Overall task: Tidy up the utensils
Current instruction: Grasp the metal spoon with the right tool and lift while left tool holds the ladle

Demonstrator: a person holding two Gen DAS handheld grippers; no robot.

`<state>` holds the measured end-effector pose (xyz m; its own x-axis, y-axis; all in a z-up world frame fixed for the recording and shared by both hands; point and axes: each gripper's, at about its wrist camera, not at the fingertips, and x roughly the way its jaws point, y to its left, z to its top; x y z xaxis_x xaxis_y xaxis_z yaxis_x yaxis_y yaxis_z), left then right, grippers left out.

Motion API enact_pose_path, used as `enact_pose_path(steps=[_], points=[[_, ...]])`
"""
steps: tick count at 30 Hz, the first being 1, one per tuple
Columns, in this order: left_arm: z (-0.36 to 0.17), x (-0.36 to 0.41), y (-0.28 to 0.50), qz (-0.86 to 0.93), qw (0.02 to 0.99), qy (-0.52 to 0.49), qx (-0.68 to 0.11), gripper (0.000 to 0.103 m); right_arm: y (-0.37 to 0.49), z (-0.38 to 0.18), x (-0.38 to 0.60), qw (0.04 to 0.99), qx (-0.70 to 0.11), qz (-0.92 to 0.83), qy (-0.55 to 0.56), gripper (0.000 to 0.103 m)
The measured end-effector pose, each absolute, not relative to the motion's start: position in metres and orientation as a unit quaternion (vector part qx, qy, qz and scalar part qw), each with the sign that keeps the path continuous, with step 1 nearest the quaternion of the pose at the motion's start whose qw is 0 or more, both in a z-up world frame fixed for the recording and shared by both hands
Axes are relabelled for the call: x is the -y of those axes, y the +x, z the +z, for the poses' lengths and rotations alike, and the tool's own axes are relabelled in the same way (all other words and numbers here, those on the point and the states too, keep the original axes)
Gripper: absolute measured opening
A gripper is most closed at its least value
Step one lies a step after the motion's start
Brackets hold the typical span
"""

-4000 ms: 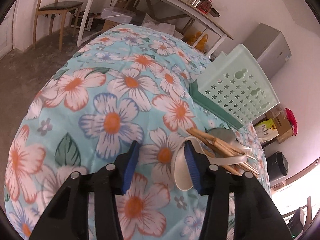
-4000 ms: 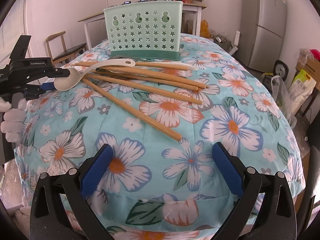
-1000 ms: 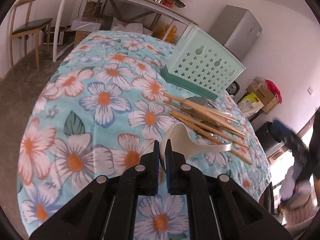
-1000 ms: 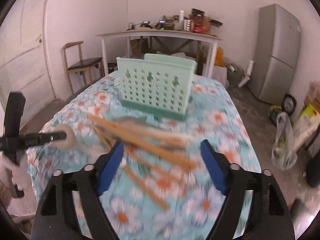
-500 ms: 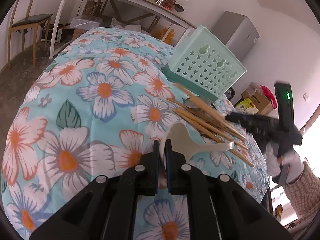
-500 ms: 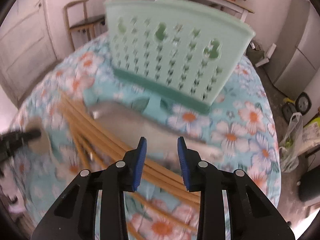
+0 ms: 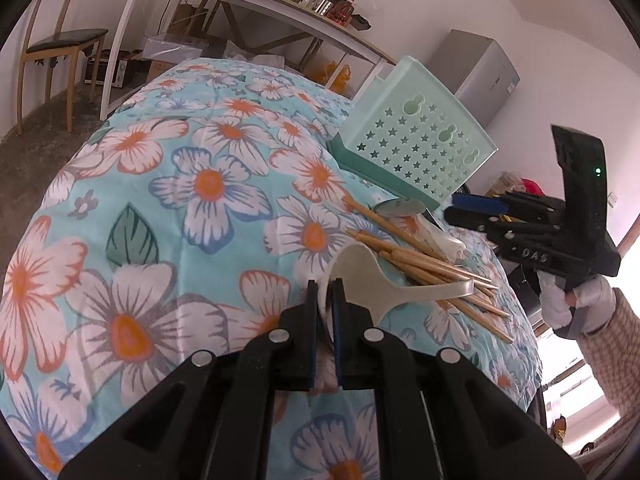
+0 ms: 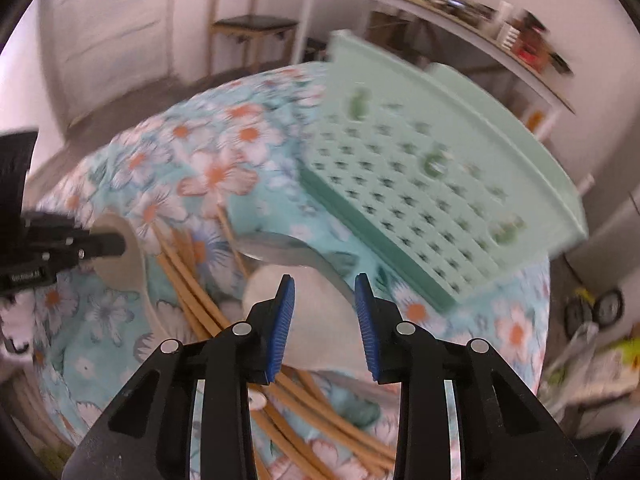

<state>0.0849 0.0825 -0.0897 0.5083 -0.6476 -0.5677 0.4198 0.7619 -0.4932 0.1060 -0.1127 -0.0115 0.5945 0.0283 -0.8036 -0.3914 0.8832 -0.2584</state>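
We're over the table with its flowered cloth, and at the far right stands the mint utensil basket, upright and open at the top, likely so the pieces can drop in handle-down. Near it lies the heap of wooden chopsticks, fanned out across the cloth just in front of the basket, crossing a metal spoon at the far end.

Our left gripper is clenched on the rim of the white ladle-spoon; the bowl sits upright between the pads while its handle trails right over the chopsticks. That edge grip looks chosen to lift it clear of the pile.

Our right gripper hangs over a second white spoon beside the chopsticks, jaws partly apart and pressing on nothing we can make out; the view is blurred, so contact is uncertain.
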Motion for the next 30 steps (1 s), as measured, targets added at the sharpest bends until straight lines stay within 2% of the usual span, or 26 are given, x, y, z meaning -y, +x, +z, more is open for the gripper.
enact_pose_path(steps=[17, 24, 30], points=[[-0.090, -0.083, 0.085, -0.311, 0.856, -0.149, -0.384, 0.006, 0.151, -0.028, 0.065, 0.804, -0.434, 0.171, -0.368, 0.023], [-0.090, -0.082, 0.084, -0.305, 0.858, -0.153, -0.385, 0.006, 0.156, -0.036, 0.048, 0.787, -0.410, 0.177, -0.426, 0.010], [-0.084, -0.082, 0.078, -0.297, 0.865, -0.148, -0.376, 0.005, 0.150, 0.006, 0.068, 0.844, -0.355, 0.133, -0.379, 0.004]])
